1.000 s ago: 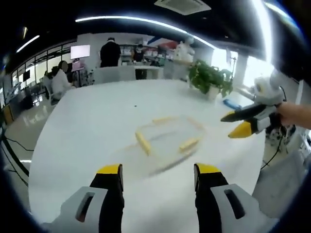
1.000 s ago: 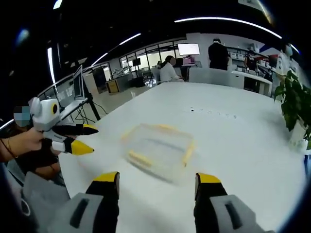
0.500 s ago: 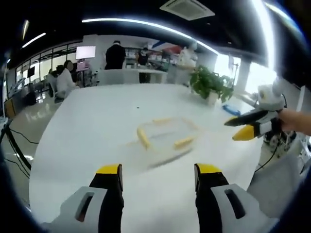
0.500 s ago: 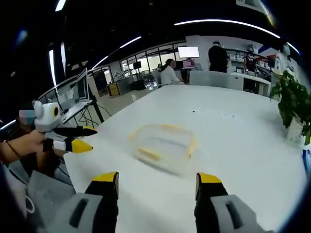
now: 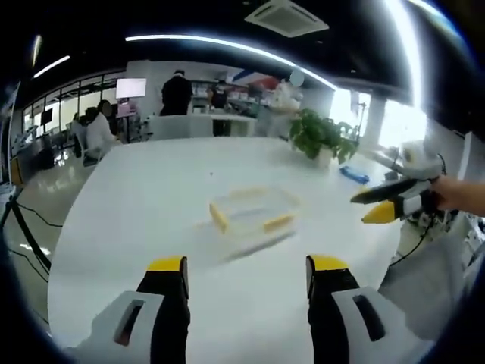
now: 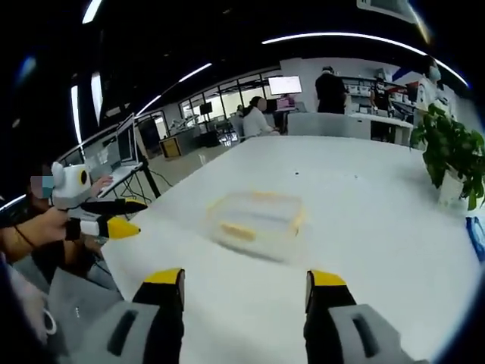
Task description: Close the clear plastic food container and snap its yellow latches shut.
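Observation:
A clear plastic food container (image 5: 252, 211) with yellow latches (image 5: 277, 222) lies on the white table (image 5: 151, 197), lid on top, well ahead of both grippers. My left gripper (image 5: 246, 277) is open and holds nothing, near the table's front edge. The right gripper (image 5: 379, 205) comes in from the right of the left gripper view, held by a hand, its jaws apart. In the right gripper view the container (image 6: 256, 221) sits mid-table; my right gripper (image 6: 246, 288) is open and the left gripper (image 6: 114, 218) hangs at the left off the table edge.
A potted plant (image 5: 322, 135) stands at the table's far right, near a small blue object (image 5: 352, 176). People sit and stand at desks (image 6: 333, 121) beyond the table. A monitor (image 6: 121, 144) stands at the left in the right gripper view.
Both cameras have pulled back and up, so the container looks smaller and farther off. The container itself stays in place on the table. Both grippers remain open.

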Motion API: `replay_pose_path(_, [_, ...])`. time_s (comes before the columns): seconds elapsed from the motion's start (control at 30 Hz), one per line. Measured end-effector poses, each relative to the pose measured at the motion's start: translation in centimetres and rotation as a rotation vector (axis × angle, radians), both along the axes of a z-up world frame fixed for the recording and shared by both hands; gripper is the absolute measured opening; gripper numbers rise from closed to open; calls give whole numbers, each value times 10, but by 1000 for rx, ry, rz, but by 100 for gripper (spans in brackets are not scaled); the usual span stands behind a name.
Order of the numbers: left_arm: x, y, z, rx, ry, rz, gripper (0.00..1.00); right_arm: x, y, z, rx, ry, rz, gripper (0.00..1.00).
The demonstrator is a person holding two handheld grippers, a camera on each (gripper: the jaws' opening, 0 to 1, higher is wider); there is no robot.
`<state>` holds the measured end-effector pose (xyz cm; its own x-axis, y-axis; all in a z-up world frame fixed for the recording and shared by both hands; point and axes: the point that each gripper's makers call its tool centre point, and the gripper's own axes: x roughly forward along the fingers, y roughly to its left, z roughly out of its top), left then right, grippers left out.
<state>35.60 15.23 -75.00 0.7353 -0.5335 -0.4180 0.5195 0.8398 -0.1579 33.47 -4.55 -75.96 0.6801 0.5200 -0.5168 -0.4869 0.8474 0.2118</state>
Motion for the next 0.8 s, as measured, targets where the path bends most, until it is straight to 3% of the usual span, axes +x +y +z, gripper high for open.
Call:
replay_pose_path(0.1, [0, 1, 5, -30, -17, 20, 73, -5, -1, -2, -2, 5, -6, 69])
replay_pose_path(0.3, [-2, 5, 8, -20, -35, 25, 85, -14, -3, 2, -5, -11, -26, 83])
replay_pose_path(0.57, [-6, 6, 9, -35, -34, 17, 87, -18, -10, 8, -8, -42, -67, 100])
replay_pose_path(0.8, [-12, 7, 14, -35, -53, 17, 88, -25, -10, 12, 3, -60, -83, 100])
